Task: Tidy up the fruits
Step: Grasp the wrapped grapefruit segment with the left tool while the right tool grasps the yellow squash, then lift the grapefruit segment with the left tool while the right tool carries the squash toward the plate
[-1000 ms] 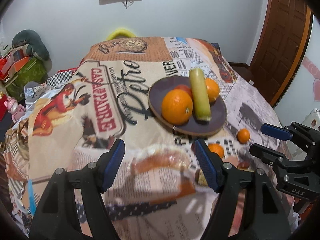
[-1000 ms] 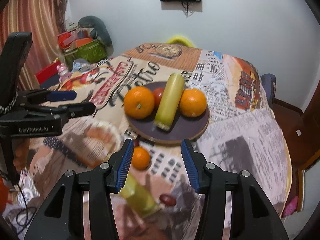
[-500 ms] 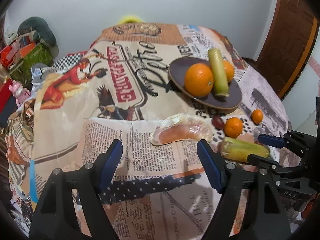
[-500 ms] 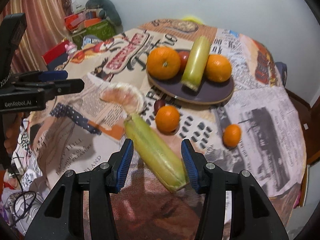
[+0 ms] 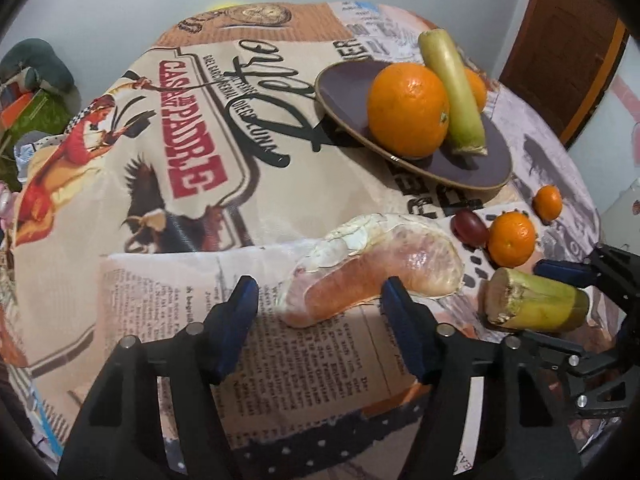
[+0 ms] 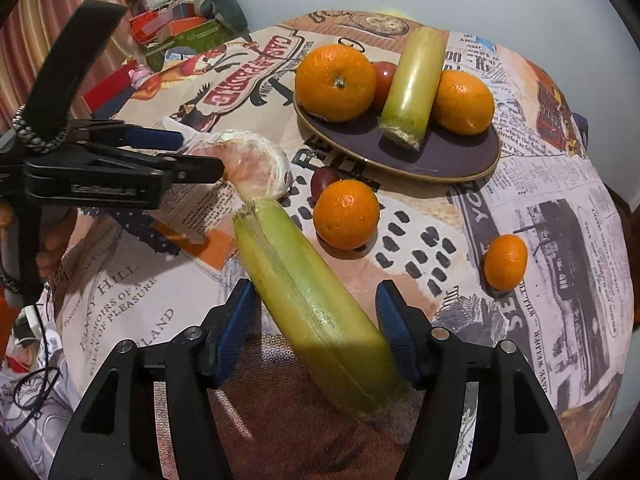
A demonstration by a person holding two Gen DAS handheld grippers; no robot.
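My left gripper [image 5: 318,308] is open, its jaws either side of the near end of a peeled pomelo wedge [image 5: 380,268] lying on the tablecloth. My right gripper [image 6: 316,320] is open around the near part of a green sugarcane piece [image 6: 308,304], also in the left wrist view [image 5: 536,304]. A dark plate [image 6: 452,156] holds two oranges [image 6: 336,80], a red fruit [image 6: 384,76] and a second cane piece [image 6: 412,88]. Loose on the cloth are an orange [image 6: 346,214], a small mandarin [image 6: 505,262] and a dark grape [image 6: 322,182].
The round table carries a printed newspaper-style cloth [image 5: 160,200]. Its near edge drops off just under my right gripper. A wooden door [image 5: 568,40] stands to the right. Boxes and a cushion [image 6: 192,12] pile up at the far left.
Both grippers have moved down and forward. The left now brackets the pomelo wedge. The right now brackets the sugarcane piece. Both stay open.
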